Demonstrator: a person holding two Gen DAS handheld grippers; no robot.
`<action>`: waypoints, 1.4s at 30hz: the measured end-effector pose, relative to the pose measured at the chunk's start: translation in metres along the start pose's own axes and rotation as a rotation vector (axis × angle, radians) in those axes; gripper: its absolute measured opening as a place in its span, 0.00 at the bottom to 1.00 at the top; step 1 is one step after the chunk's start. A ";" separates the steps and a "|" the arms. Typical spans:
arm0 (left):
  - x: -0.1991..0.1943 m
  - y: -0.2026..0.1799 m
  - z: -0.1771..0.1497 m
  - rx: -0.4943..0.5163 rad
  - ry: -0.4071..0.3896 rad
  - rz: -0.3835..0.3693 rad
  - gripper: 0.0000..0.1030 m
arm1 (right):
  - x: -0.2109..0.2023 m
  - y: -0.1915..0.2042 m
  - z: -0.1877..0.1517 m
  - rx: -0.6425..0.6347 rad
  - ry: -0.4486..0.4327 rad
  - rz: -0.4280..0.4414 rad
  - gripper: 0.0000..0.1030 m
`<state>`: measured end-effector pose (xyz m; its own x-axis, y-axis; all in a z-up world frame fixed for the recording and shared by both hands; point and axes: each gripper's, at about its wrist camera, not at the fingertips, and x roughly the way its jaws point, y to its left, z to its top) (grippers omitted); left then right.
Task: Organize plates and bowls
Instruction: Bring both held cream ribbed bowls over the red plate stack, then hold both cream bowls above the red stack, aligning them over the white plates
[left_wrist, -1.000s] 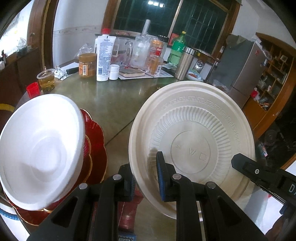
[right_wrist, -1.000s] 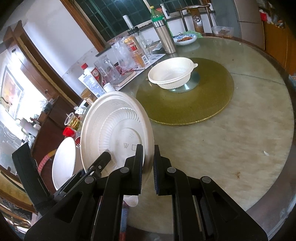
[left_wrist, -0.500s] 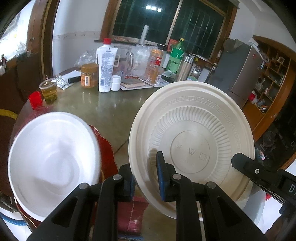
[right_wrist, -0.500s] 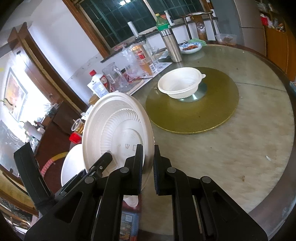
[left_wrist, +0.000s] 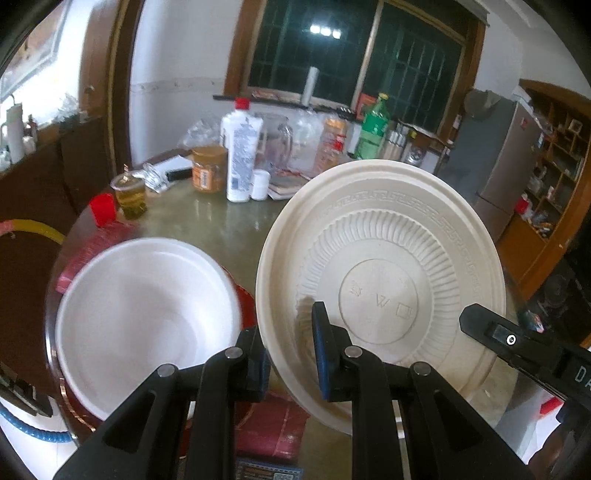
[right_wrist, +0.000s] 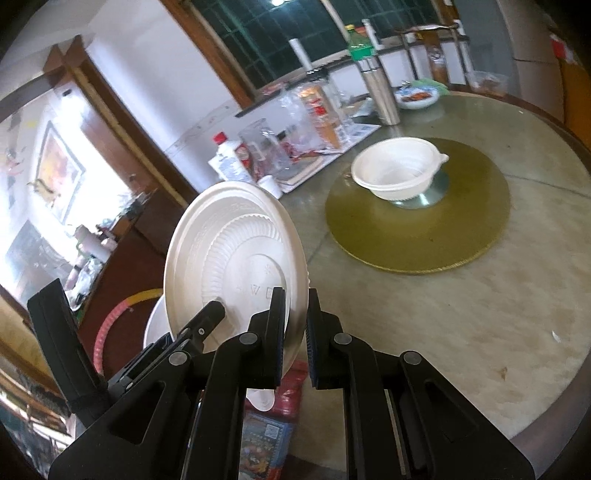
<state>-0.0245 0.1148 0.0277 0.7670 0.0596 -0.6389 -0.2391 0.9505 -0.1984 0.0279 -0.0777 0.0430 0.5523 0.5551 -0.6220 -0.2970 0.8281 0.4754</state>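
cream plate held on edge above table, underside toward left camera. left gripper and right gripper both pinch its lower rim. white bowl on turntable lies ahead-right, nearer right hand.

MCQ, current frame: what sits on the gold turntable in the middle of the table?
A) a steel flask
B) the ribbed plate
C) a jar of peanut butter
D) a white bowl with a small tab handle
D: in the right wrist view the white bowl sits alone on the gold turntable, while the ribbed plate is held upright off the table, clamped at its rim by the left gripper and the right gripper.
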 end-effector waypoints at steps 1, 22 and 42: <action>-0.004 0.001 0.001 -0.001 -0.012 0.013 0.18 | 0.001 0.003 0.001 -0.009 0.000 0.012 0.09; -0.044 0.093 0.004 -0.132 -0.073 0.221 0.19 | 0.058 0.096 -0.012 -0.160 0.128 0.237 0.09; -0.041 0.110 -0.009 -0.162 -0.030 0.244 0.19 | 0.082 0.105 -0.025 -0.168 0.208 0.265 0.09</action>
<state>-0.0872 0.2143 0.0252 0.6918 0.2918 -0.6605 -0.5088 0.8460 -0.1592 0.0227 0.0565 0.0261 0.2737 0.7416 -0.6125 -0.5417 0.6451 0.5389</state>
